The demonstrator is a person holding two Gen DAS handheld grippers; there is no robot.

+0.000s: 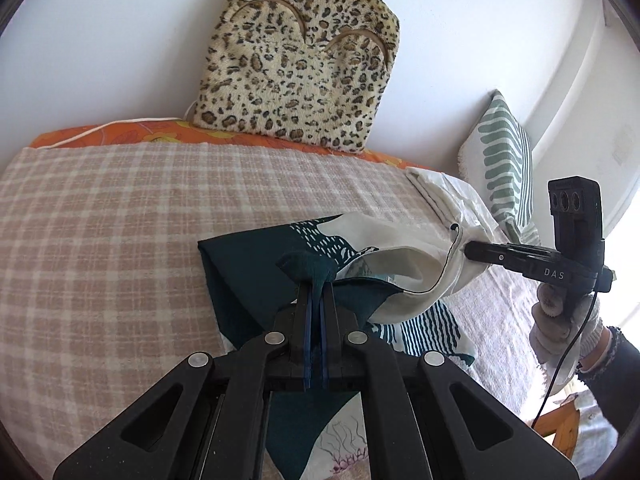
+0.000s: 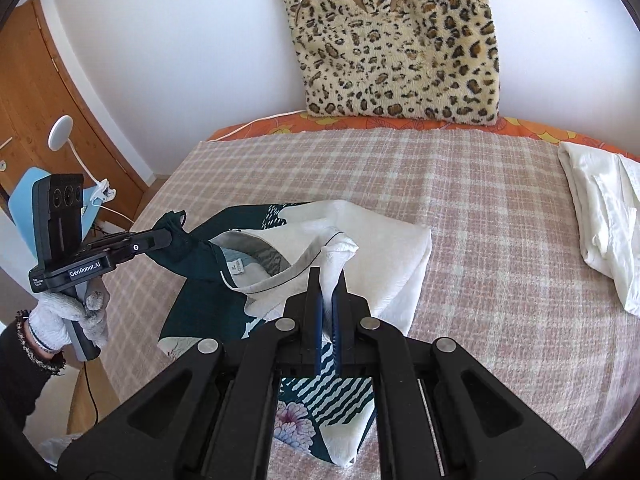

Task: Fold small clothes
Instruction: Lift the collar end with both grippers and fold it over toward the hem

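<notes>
A dark teal and white patterned garment [image 1: 248,268] [image 2: 384,248] is held up over the checked blanket [image 1: 104,216] [image 2: 480,200] on the bed. My left gripper [image 1: 316,280] [image 2: 170,238] is shut on a bunched dark teal edge of it. My right gripper [image 2: 330,276] [image 1: 468,248] is shut on a pinch of its white part, near the black-piped collar edge. The cloth sags between the two grippers, and its lower part with a flower print [image 2: 296,424] hangs under them. A size label [image 2: 236,269] shows inside the collar.
A leopard-print cushion [image 1: 296,56] [image 2: 400,40] leans on the wall behind the bed. A white folded cloth [image 2: 600,224] [image 1: 448,196] lies at the right of the blanket, a green-leaf pillow [image 1: 500,160] beyond it. A wooden door [image 2: 44,120] and a white clip lamp [image 2: 62,132] stand left.
</notes>
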